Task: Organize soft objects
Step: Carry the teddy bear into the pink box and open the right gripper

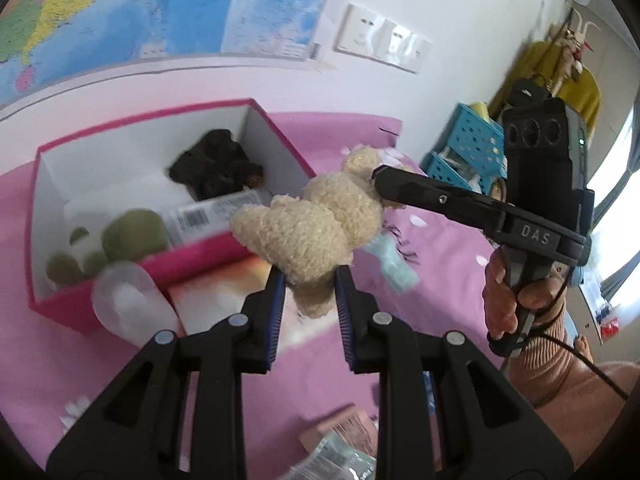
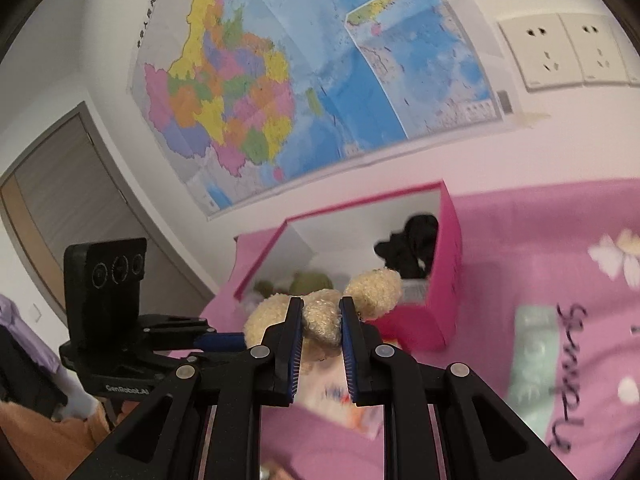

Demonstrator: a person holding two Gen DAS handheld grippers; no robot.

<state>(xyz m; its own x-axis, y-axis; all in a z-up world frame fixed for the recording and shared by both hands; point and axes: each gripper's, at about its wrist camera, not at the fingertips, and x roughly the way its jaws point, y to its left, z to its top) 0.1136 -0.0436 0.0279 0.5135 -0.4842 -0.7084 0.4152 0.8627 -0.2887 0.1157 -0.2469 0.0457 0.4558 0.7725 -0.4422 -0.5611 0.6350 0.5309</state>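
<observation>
A cream plush bear [image 1: 316, 220] hangs in the air above the pink bedspread, held at both ends. My left gripper [image 1: 310, 284] is shut on its lower part. My right gripper [image 2: 320, 320] is shut on its head [image 2: 322, 320], and shows from the side in the left wrist view [image 1: 380, 190]. Behind the bear stands an open pink box [image 1: 100, 148] with white inside walls. In it lie a black soft object [image 1: 216, 168], a green and white plush [image 1: 116, 244] and a barcoded packet [image 1: 212, 214]. The box also shows in the right wrist view [image 2: 444, 280].
A clear plastic bottle [image 1: 124, 300] and a white-orange card [image 1: 216, 292] lie in front of the box. Small packets [image 1: 340, 444] lie near me. A blue basket [image 1: 464, 148] stands at the bed's far right. A map [image 2: 304, 72] and sockets [image 2: 560, 52] are on the wall.
</observation>
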